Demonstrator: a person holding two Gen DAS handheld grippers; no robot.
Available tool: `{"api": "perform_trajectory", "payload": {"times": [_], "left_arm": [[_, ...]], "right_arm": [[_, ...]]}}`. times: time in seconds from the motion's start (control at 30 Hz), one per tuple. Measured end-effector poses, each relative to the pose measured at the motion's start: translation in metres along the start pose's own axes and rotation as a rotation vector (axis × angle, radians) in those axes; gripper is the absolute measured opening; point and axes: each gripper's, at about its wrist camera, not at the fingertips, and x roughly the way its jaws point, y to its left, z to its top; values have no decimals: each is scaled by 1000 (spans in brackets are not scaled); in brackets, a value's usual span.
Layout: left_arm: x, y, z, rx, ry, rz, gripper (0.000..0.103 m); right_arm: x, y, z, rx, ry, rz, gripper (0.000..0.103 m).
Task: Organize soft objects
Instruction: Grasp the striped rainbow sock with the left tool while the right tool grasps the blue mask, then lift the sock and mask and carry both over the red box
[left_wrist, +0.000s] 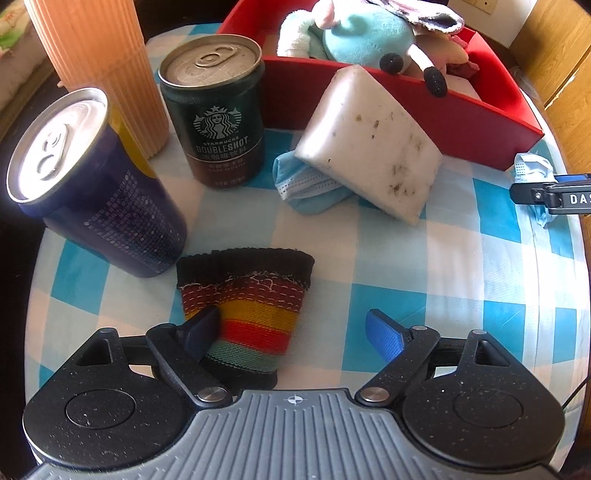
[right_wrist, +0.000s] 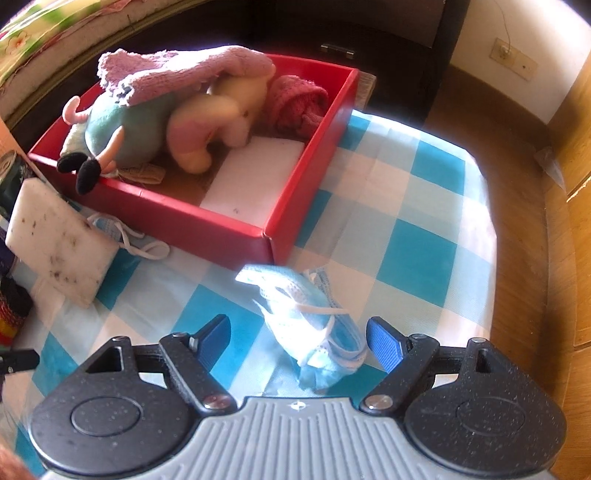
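Note:
My left gripper (left_wrist: 293, 332) is open, its left finger over a striped knitted sleeve (left_wrist: 247, 306) that lies on the checked cloth between the jaws. A stained white sponge (left_wrist: 369, 147) leans on a red box (left_wrist: 461, 122), on top of a blue face mask (left_wrist: 306, 184). My right gripper (right_wrist: 299, 343) is open around a second crumpled blue face mask (right_wrist: 317, 332) on the cloth. The red box (right_wrist: 221, 225) holds plush toys (right_wrist: 155, 122), a pink towel (right_wrist: 184, 66), a red cloth (right_wrist: 299, 99) and a white pad (right_wrist: 255, 177). The sponge (right_wrist: 59, 240) also shows at the left of the right wrist view.
A Starbucks can (left_wrist: 221, 122), a dark blue can (left_wrist: 92, 184) and a ribbed orange cylinder (left_wrist: 99, 55) stand at the left. The right gripper's tip (left_wrist: 554, 195) shows at the right edge, by the second mask (left_wrist: 532, 170). The table edge and wooden floor (right_wrist: 535, 221) lie right.

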Motion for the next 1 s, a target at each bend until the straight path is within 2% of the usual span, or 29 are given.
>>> {"api": "perform_trajectory", "payload": {"times": [0.1,0.13,0.17,0.23,0.3,0.33,0.4,0.5,0.57,1.0], "left_arm": [[1,3,-1,-11,-6,-1,81],[1,2,-1,-7,-4,-1,80],[1,2,-2,-3,-3,4,77],[-1,1,-3,-3,-4,9,71],[-3,0,-4,6,-12,9,57],[-4,0,-4,7,-15,2,53],[-7,4,-4,-1,-19,-23,38],[-11,8,-10,-6,-10,-52,26],[-15,5,-14,13,-4,-66,22],[-18,-33,-36,110,1,-96,21]], "right_arm": [[5,5,1,-14,6,-9,56],[7,6,0,-15,15,-13,50],[9,6,0,-10,27,-16,44],[11,6,-3,0,34,-8,42],[10,5,-3,2,36,-6,39],[9,5,-4,5,35,-4,35],[7,4,-5,9,34,-9,27],[3,4,-11,7,40,-8,20],[-1,5,-16,3,50,5,16],[-32,39,-58,-29,44,53,14]]}}
